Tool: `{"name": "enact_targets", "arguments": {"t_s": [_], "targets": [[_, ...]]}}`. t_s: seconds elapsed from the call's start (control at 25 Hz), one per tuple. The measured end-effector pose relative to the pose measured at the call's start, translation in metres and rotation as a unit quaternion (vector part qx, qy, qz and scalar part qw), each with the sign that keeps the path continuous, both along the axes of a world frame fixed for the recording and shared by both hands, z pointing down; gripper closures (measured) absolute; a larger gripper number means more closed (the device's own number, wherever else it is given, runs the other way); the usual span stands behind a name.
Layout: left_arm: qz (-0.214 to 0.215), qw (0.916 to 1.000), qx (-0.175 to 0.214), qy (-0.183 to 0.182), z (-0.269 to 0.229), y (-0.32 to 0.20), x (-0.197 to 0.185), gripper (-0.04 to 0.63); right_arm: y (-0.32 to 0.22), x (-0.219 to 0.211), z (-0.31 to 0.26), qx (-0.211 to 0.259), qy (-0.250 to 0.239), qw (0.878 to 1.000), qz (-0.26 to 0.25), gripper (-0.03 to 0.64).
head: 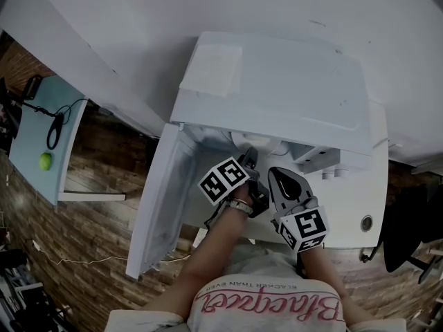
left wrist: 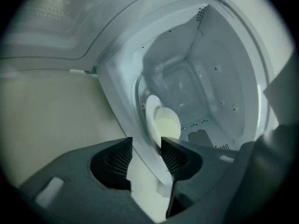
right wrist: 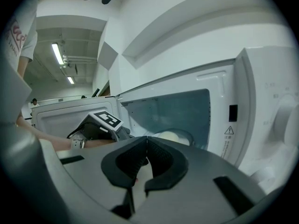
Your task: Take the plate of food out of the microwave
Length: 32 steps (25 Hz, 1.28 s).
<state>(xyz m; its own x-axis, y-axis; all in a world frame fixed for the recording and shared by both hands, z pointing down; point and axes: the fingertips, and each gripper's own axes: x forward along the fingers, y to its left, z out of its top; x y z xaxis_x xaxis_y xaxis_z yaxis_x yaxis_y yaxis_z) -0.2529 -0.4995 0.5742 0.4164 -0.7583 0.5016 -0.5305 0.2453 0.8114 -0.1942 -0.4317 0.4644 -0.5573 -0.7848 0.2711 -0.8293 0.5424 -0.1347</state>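
Jaws on my left gripper (left wrist: 146, 149) stand a little apart at the mouth of the microwave (left wrist: 219, 78), with a white edge of its opening between them. The plate (left wrist: 152, 110) of food (left wrist: 167, 124) sits just on their far side, inside the cavity. My right gripper (right wrist: 147, 138) is closed on nothing, near the opening and to the right. The plate's near rim drops behind one jaw, so I cannot tell whether it is touched.

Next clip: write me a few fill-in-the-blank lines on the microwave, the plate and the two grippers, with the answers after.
The door of the microwave stands ___.
The plate of food sits ___ the microwave.
The left gripper has its jaws ___.
The right gripper has its jaws ___, with nothing between them.
Missing words: open; inside; apart; together.
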Motion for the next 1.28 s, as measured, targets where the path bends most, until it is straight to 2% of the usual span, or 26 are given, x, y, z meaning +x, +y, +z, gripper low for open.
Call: {"name": "enact_targets", "arguments": {"t_s": [0.24,0.4,0.52,0.6,0.64,0.72,0.96,1.16,1.28], "targets": [[-0.01,0.9973,-0.047,0.056,0.004,0.004,0.008,0.408,0.002,0.006,0.0,0.0,0.004,1.0,-0.001,0.606],[-0.011,0.9958,-0.038,0.083,-0.002,0.003,0.01,0.494,0.005,0.011,0.001,0.0,0.005,1.0,0.007,0.606],[-0.015,0.9935,-0.037,0.106,-0.003,0.004,0.009,0.507,0.01,0.012,0.004,-0.003,0.005,1.0,0.009,0.606],[-0.017,0.9933,-0.027,0.111,-0.006,0.004,0.007,0.519,0.014,0.011,0.004,-0.004,0.005,1.0,0.007,0.606],[-0.018,0.9935,-0.02,0.11,-0.007,0.003,0.006,0.546,0.015,0.01,0.004,-0.003,0.005,1.0,0.007,0.606],[-0.022,0.9936,-0.006,0.111,-0.009,0.003,0.002,0.548,0.016,0.009,0.003,0.0,0.004,1.0,0.007,0.606],[-0.045,0.9865,0.021,0.156,-0.012,0.004,-0.007,0.566,0.019,0.006,-0.002,0.008,0.006,1.0,0.006,0.606],[-0.046,0.9793,0.044,0.192,-0.016,0.011,-0.004,0.578,0.024,0.004,-0.002,0.009,0.007,1.0,0.004,0.606],[-0.046,0.9769,0.059,0.2,-0.017,0.015,-0.004,0.58,0.027,0.002,-0.003,0.012,0.009,1.0,0.002,0.606]]}}
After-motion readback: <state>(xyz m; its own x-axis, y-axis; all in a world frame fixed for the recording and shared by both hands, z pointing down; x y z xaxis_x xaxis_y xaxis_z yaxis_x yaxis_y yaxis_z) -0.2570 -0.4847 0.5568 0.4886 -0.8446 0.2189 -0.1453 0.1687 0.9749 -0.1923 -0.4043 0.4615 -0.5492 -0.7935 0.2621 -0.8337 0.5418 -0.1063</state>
